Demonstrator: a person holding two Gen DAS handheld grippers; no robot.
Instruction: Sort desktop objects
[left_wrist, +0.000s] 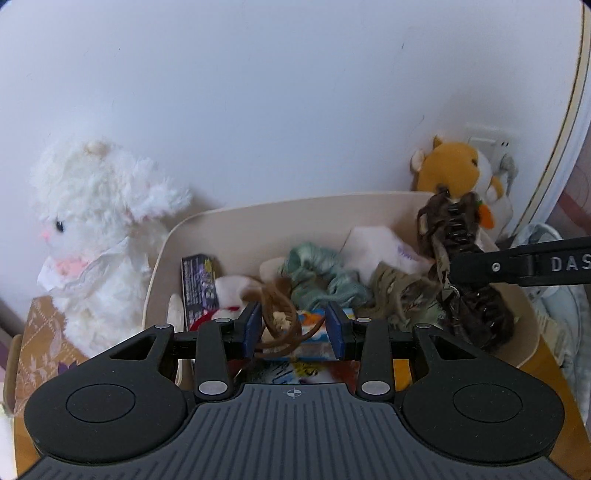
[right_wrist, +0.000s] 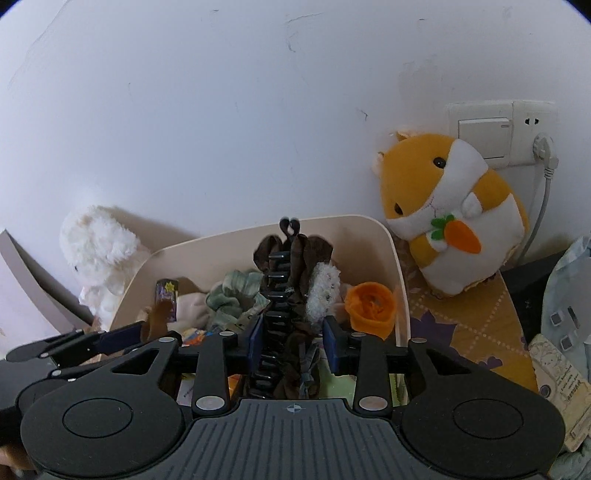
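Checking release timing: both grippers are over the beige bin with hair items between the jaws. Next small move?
Probably open the right gripper wider: the brown hair claw already hangs inside the beige bin, its pads close beside it. The left gripper can drop its brown hair tie likewise.

Both grippers look the same: the left gripper (left_wrist: 294, 325) and the right gripper (right_wrist: 293, 341) are matte black with a ribbed grey deck, a tiny crosshair mark, 2 round black discs, silver rivets on the linkage arms, and blue pads (left_wrist: 252, 325). White "DAS" lettering runs along one black finger (left_wrist: 524, 264).
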